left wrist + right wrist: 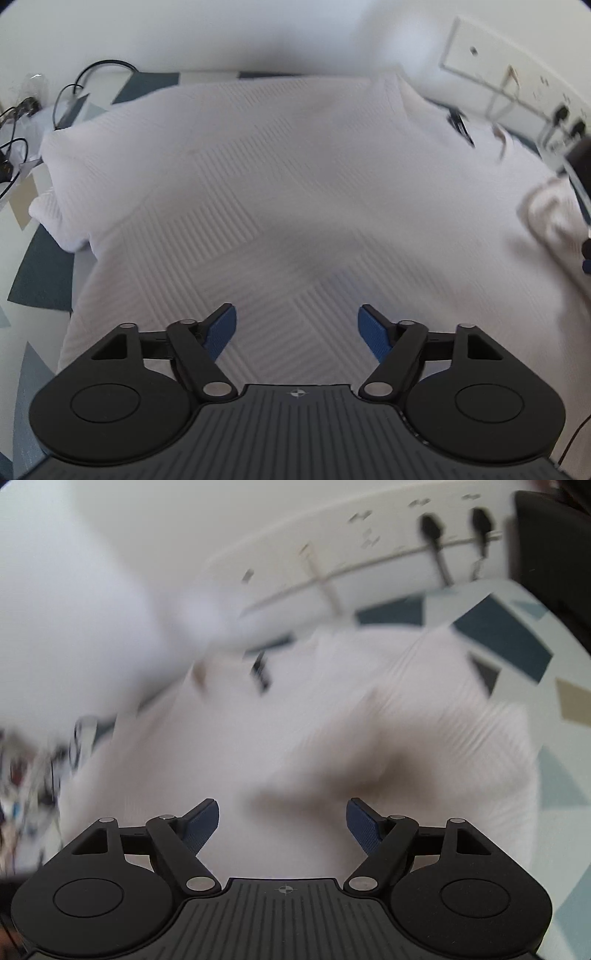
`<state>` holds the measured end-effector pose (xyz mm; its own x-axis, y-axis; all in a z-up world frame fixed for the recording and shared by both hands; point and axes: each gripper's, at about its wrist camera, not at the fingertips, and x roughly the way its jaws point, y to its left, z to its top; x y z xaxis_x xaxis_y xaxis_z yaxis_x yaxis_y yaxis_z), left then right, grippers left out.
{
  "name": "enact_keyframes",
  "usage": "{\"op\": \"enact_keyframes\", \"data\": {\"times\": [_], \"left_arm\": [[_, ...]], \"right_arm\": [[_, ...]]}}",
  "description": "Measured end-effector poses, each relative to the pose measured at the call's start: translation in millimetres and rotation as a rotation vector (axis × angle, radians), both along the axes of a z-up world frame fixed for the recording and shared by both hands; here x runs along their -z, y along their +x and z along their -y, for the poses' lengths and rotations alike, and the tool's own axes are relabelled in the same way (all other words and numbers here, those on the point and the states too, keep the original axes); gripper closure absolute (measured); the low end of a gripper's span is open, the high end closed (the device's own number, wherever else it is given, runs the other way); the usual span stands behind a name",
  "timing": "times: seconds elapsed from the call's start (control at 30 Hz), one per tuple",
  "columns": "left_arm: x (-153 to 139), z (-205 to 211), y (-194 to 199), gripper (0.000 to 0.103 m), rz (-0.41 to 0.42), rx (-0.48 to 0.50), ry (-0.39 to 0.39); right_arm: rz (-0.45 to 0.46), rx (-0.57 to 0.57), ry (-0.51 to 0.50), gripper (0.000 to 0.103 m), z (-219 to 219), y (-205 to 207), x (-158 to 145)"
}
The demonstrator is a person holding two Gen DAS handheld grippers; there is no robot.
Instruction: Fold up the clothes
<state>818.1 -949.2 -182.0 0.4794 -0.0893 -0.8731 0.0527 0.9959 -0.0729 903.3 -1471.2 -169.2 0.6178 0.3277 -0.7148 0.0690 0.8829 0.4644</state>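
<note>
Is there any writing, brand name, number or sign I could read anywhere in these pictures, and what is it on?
None can be read.
Dark tag on the white garment: too blurred to tell if it bears text.
Wall panel: small marks, too small and blurred.
Left gripper: only a small crosshair sign, no letters.
Right gripper: the same crosshair, no letters.

The floor [40,280] is carpeted in angular patches of dark slate blue, pale grey and beige, showing at the left edge of the left wrist view and again at the right of the right wrist view. At the far side rises a plain white wall [236,33], evenly lit. Black cables [74,88] loop along its foot at far left. At far right a white panel [369,550] carries two black plugs [430,526], blurred, probably wall sockets.
</note>
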Motion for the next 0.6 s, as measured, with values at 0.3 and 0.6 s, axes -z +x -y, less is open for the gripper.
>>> {"op": "enact_keyframes", "data": {"times": [0.3,0.6], "left_arm": [[-9.9,-34.1,-24.2,0.011,0.062,0.023,0.023],[-5.1,-98.5,-34.6,0.009,0.035,-0.104,0.054]], "right_arm": [[-0.056,0.281,-0.186,0.027,-3.0,-54.4,-5.6],[-0.131,0.429,-0.404,0.025,-27.6,-100.3,9.1]]}}
